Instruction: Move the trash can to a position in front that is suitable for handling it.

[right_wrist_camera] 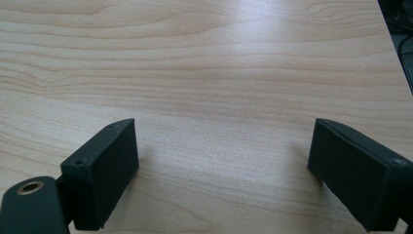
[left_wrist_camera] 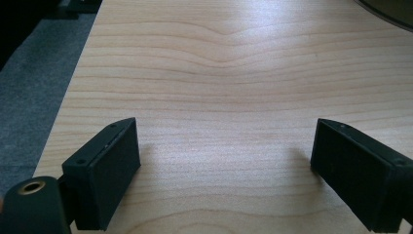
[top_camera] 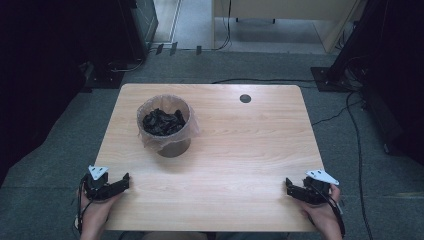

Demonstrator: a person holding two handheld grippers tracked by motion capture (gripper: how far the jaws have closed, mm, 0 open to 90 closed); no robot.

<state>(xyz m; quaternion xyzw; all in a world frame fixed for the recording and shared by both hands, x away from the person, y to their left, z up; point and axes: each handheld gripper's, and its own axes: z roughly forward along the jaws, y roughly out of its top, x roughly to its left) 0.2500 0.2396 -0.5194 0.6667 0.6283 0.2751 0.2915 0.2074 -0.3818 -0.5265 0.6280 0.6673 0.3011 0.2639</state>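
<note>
High view: we are resting the left gripper (top_camera: 125,181) and right gripper (top_camera: 289,185) at the table's (top_camera: 240,150) near corners; the lined bin (top_camera: 165,126), holding black scraps, is standing well apart, untouched. Left gripper view: jaws are gaping over bare wood. Right gripper view: likewise apart, empty. We are judging work unstarted.

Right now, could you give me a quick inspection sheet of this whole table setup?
Surface: wooden table, with a round dark hole near the far edge.
Job's things: small bin lined with a clear bag, standing upright on the left half, dark crumpled stuff inside.
Clutter: nothing seen.
Grippers: left gripper and right gripper rest at the near corners, fingers wide apart, holding nothing.
Cables: black cables run over the floor on the right.
Surroundings: grey carpet; dark equipment on both sides.
</note>
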